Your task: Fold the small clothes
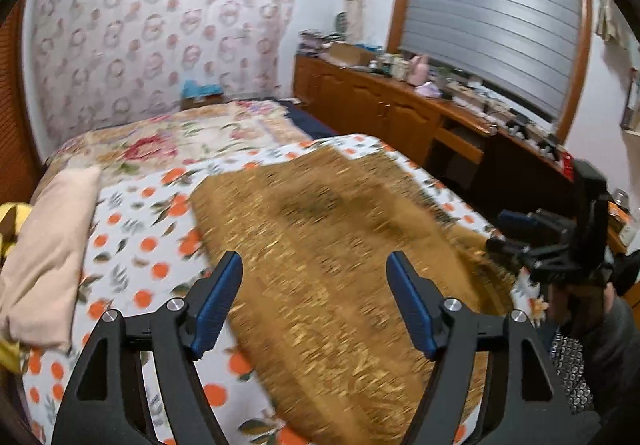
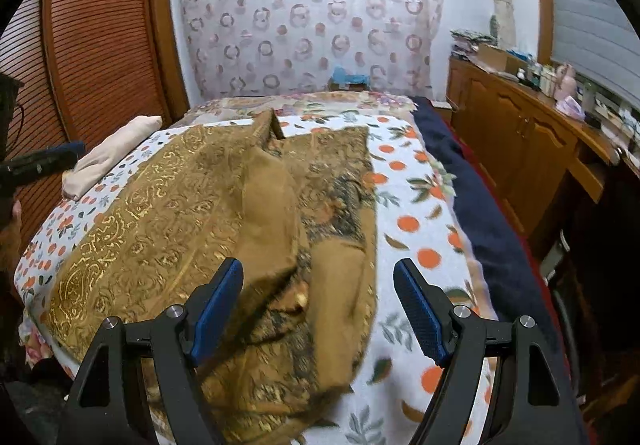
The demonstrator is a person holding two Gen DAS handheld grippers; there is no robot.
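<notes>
Brown gold-patterned garment lies spread on the bed w/ the orange-print blanket, straight ahead of both grippers and reaching in under the fingers.

Left gripper: fingers apart, nothing between them, hovering over the cloth's near end; the cloth's long axis runs away from the fingers, slanting up-right in the left wrist view (blurry, detail hard to read).

Right gripper: fingers also apart, empty. Just beyond and between them sits a bunched, doubled-over flap of plain brown fabric, w/ the garment's right edge a bit inside the right finger.

Judgement: the next grab prob. turns on that bunched flap or near edge; the right gripper looks nearer to it, left is better placed for the flat left part.

Folded pale pink cloth sits well left of the left fingers, apart from the garment.
</notes>
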